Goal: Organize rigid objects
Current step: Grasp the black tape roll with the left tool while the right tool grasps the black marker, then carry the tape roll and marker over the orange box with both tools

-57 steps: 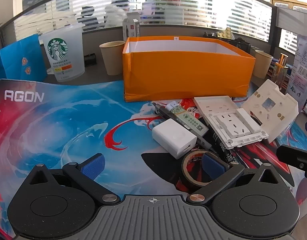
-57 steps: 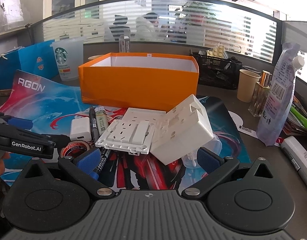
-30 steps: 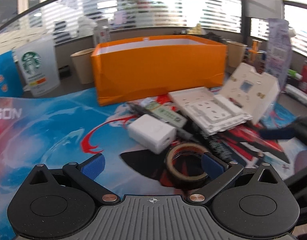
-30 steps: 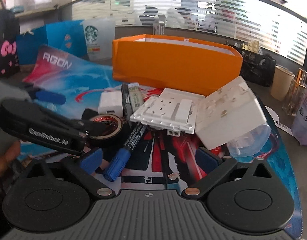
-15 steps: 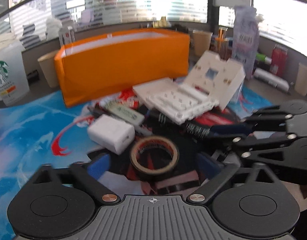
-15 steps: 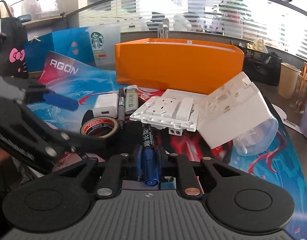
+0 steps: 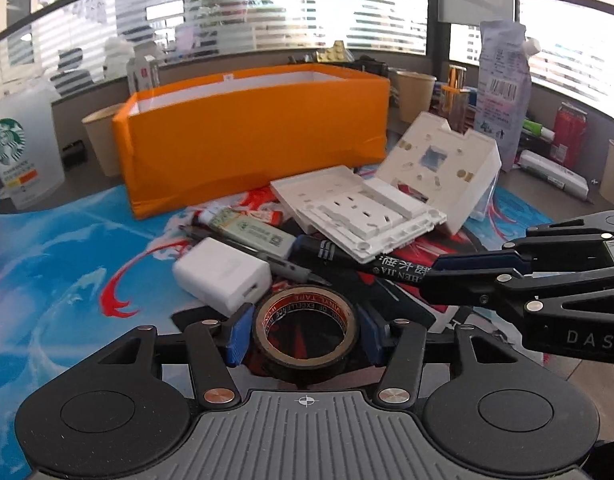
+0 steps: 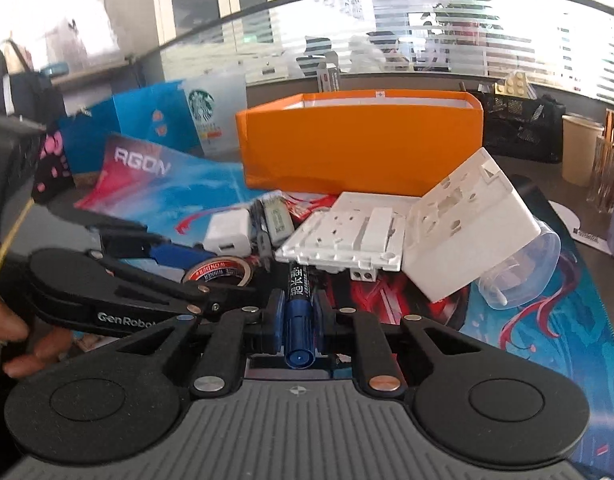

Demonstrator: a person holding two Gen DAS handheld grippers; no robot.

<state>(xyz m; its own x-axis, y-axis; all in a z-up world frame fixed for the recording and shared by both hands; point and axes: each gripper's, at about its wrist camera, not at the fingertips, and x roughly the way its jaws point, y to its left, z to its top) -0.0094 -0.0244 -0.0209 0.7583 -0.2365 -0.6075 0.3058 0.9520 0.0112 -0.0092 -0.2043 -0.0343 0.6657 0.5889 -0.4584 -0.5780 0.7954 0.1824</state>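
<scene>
- The right gripper has its fingers closed tight on the blue marker, near the cap end. The other end of the marker goes under the white socket plate.
- The left gripper has its fingers pressed on both sides of the tape roll, which lies flat on the mat.
- The marker looks light and stiff, with a smooth round body, so I think it can turn or slip between the pads. A hold closer to its middle seems safer, because the plate rests on it and may tip when the marker comes out.
- The tape roll is a stiff ring, brown with a red printed inner band. It should be light, and a hold across its outer wall fits well.
- Just beside the roll lie a white charger, a pen and a lighter.
- The orange box stands open behind the pile on the desk, and it is probably the place for these things.
</scene>
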